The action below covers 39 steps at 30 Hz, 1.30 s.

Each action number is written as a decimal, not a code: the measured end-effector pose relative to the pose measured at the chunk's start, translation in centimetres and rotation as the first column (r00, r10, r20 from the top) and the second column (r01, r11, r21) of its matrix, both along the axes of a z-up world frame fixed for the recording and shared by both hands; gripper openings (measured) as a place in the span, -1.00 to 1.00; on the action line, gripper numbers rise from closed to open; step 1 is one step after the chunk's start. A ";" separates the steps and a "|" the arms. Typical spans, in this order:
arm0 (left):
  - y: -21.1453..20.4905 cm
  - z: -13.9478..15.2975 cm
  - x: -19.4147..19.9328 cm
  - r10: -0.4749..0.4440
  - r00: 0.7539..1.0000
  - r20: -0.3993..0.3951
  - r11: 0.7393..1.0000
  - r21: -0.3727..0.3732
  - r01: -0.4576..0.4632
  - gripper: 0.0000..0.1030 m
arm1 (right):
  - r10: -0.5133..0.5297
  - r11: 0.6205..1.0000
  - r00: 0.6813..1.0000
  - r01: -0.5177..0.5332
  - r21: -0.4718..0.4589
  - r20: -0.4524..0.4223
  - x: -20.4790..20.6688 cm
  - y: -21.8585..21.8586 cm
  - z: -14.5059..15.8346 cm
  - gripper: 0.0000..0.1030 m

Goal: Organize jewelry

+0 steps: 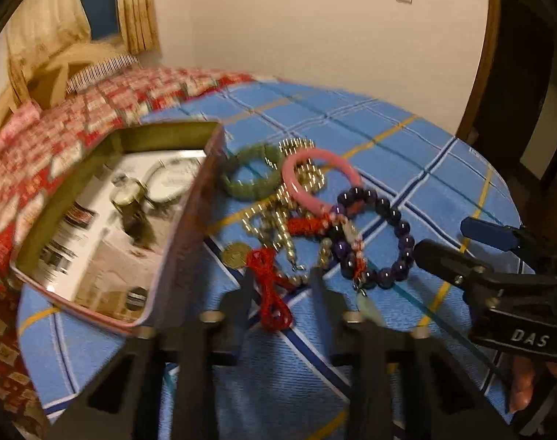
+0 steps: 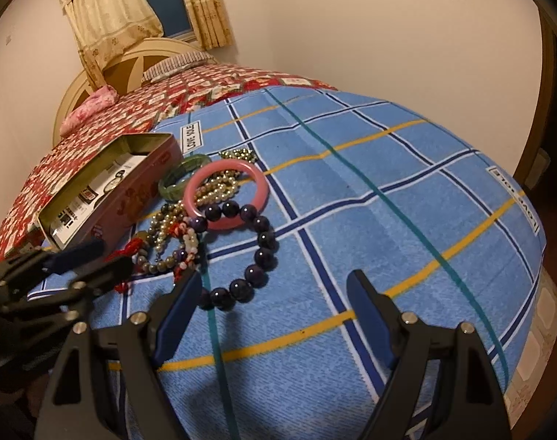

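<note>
Jewelry (image 1: 307,216) lies heaped just right of the open tin (image 1: 106,216), left gripper (image 1: 282,286) narrowed around a red cord (image 1: 273,289), right gripper (image 2: 275,293) wide open, empty.

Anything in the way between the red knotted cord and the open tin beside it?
Nothing loose lies between. The red knotted cord sits right beside the tin, so only the tin's own side wall must be cleared. Its far end touches the bead pile.

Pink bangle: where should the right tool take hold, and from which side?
Grip the pink bangle on its far-right arc, coming from above. It lies flat, that arc rests on bare blue cloth, and the near arc is crowded by the purple bead bracelet.
</note>
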<state>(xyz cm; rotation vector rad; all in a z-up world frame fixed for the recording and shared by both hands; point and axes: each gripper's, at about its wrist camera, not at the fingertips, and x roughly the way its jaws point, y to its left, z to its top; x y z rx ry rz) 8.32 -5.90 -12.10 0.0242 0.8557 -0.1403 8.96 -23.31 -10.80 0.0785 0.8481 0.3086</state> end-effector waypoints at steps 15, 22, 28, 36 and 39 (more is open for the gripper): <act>1.8 3.7 -2.2 -0.022 0.991 0.132 0.997 -0.066 0.031 -1.00 | 0.035 0.999 0.999 -0.034 -0.041 0.014 -0.3 1.1 0.3 0.38; 3.0 5.1 -2.8 -0.010 0.986 0.164 0.993 -0.111 0.028 -1.00 | 0.114 0.993 0.993 -0.114 0.017 -0.008 1.2 2.9 1.1 0.02; 3.2 5.4 -3.0 -0.019 0.985 0.172 0.991 -0.126 0.041 -1.00 | 0.165 0.986 0.985 -0.164 0.027 -0.046 2.5 5.0 0.6 -0.23; 3.3 5.4 -3.2 -0.029 0.984 0.174 0.990 -0.132 0.052 -1.00 | 0.221 0.975 0.972 -0.219 0.034 -0.082 2.4 6.2 -0.1 -0.83; 3.7 5.9 -3.3 -0.021 0.982 0.186 0.989 -0.140 0.048 -1.00 | 0.229 0.973 0.972 -0.227 0.036 -0.058 1.8 6.1 0.5 -0.85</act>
